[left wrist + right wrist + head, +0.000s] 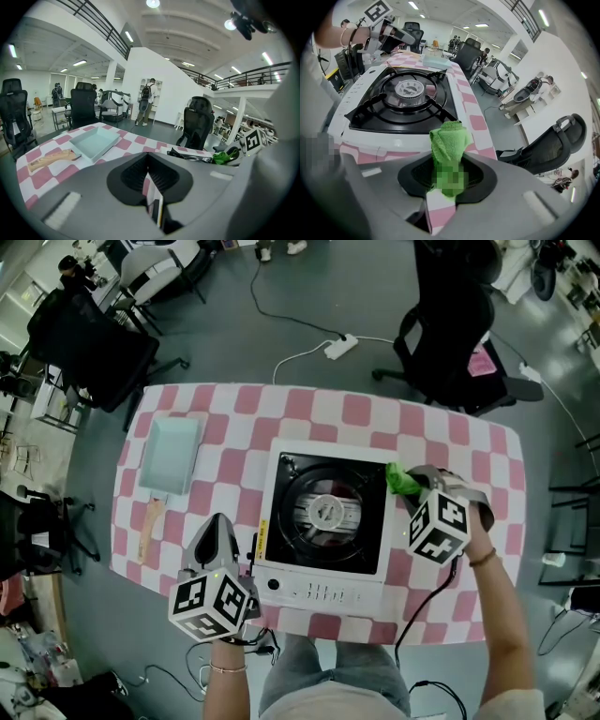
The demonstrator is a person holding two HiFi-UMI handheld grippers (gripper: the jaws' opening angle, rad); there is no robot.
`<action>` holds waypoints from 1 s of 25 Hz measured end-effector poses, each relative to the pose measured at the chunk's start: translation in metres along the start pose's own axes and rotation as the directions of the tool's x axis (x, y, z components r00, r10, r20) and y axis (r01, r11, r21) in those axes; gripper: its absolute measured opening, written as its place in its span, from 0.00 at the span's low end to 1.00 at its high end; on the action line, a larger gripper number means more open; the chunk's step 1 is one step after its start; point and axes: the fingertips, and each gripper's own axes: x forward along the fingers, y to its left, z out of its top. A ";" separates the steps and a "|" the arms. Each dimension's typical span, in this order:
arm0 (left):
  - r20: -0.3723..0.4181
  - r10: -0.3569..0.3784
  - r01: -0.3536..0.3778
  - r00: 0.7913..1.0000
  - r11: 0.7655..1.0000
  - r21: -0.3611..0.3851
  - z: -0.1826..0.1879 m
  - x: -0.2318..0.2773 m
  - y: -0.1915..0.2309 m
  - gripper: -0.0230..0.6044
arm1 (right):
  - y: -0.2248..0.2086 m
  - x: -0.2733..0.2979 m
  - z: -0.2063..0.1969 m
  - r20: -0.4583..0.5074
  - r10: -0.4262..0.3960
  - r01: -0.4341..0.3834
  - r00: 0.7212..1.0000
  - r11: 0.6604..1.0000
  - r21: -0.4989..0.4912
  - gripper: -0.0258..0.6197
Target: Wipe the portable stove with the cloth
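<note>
Nearest the person, the left gripper point(218, 524) hovers by the front left corner of the portable stove point(319, 592), its fingers pressed together on nothing. Farther along, the right gripper point(448, 161) pinches the green cloth point(449, 138) between its fingers at the stove's far right rim. A pale blue tray point(172, 454) lies on the checkered bench point(450, 442), left of the stove.

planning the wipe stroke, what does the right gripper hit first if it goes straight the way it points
Probably the white rim of the portable stove, met first by the green cloth clamped in the right gripper; depth is hard to judge.
</note>
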 end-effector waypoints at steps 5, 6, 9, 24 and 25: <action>0.001 -0.003 0.003 1.000 1.000 0.000 0.000 -0.004 -0.001 0.04 | 0.005 -0.003 -0.001 0.000 0.003 -0.003 1.000 1.000 0.001 0.21; 0.001 -0.004 0.004 1.000 1.000 0.001 0.000 -0.005 -0.001 0.04 | 0.006 -0.003 -0.001 -0.001 0.003 -0.003 1.000 1.000 0.000 0.21; -0.001 -0.007 0.007 1.000 1.000 0.002 -0.001 -0.006 0.000 0.04 | 0.009 -0.004 -0.001 -0.001 0.006 -0.006 1.000 1.000 0.001 0.21; 0.000 -0.019 0.019 1.000 1.000 0.008 -0.003 -0.017 -0.001 0.04 | 0.031 -0.011 -0.003 0.000 0.014 -0.014 1.000 1.000 0.010 0.21; 0.000 -0.020 0.020 1.000 1.000 0.008 -0.004 -0.018 -0.001 0.04 | 0.033 -0.012 -0.003 0.000 0.015 -0.015 1.000 1.000 0.011 0.21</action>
